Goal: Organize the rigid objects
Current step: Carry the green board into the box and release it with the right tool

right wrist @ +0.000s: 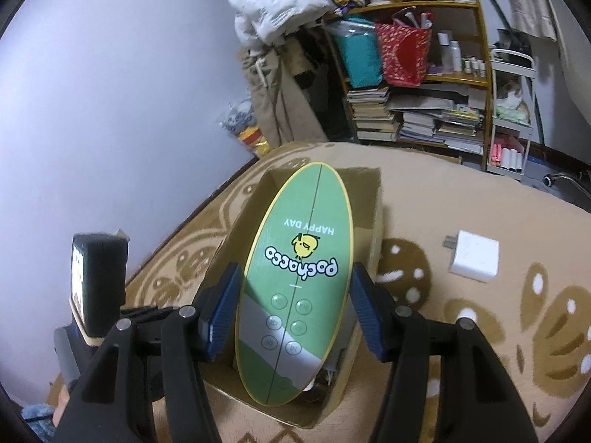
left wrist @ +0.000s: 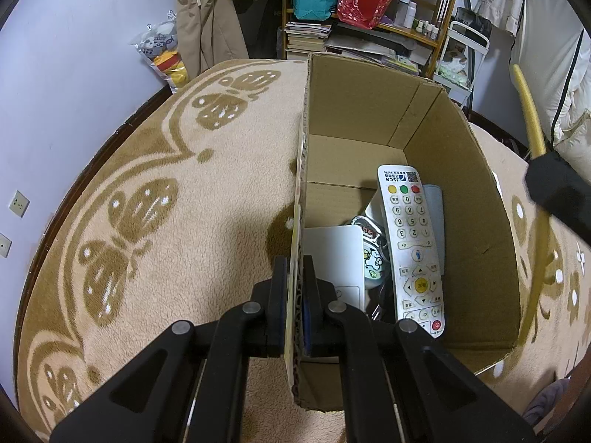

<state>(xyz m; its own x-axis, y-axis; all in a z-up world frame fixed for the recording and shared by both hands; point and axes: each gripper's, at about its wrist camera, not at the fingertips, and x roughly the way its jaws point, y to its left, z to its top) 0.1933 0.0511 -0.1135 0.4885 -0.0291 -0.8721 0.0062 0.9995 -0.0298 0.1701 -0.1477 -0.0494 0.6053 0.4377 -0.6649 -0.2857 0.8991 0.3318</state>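
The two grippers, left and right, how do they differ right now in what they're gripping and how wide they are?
The left gripper is nearly shut, pinching the thin wall of the cardboard box; the right gripper stands much wider, its pads against the edges of a green oval device. The left one's grip is on the container; the right one holds an item above that box. Both are black with blue pads and point downward.

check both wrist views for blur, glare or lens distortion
Left wrist view: sharp, strong fisheye bowing of the cardboard box, black corner vignette. Right wrist view: green oval device sharp with a pale glare band across its buttons; background shelf slightly soft.
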